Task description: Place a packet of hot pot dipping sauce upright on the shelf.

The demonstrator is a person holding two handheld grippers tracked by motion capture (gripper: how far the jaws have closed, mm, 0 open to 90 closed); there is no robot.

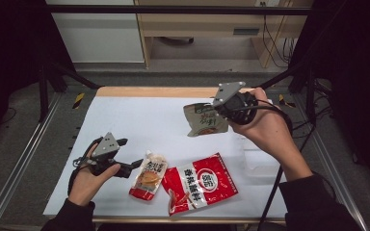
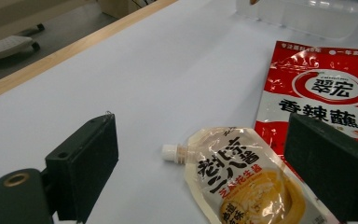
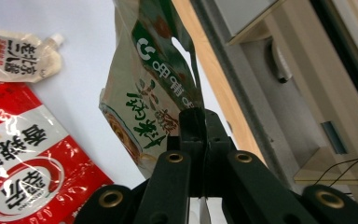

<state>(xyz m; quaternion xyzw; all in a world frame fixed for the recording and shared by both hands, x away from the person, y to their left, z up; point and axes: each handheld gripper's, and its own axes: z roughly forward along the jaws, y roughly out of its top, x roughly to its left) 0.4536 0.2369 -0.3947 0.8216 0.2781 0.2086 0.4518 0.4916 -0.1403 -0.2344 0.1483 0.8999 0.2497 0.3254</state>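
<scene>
My left gripper hovers low over the white table at the front left, jaws open wide. Just ahead of it, a cream spouted sauce pouch lies flat; in the left gripper view the pouch sits between the two jaws, untouched. A red seasoning packet lies flat to its right. My right gripper is raised at the back right, shut on the edge of a green and beige snack pouch that hangs in the air. The right gripper view shows the jaws pinching that pouch.
A clear plastic container stands on the white sheet under my right forearm. The table's wooden far edge borders a drop to the floor, and metal frame rails run along both sides.
</scene>
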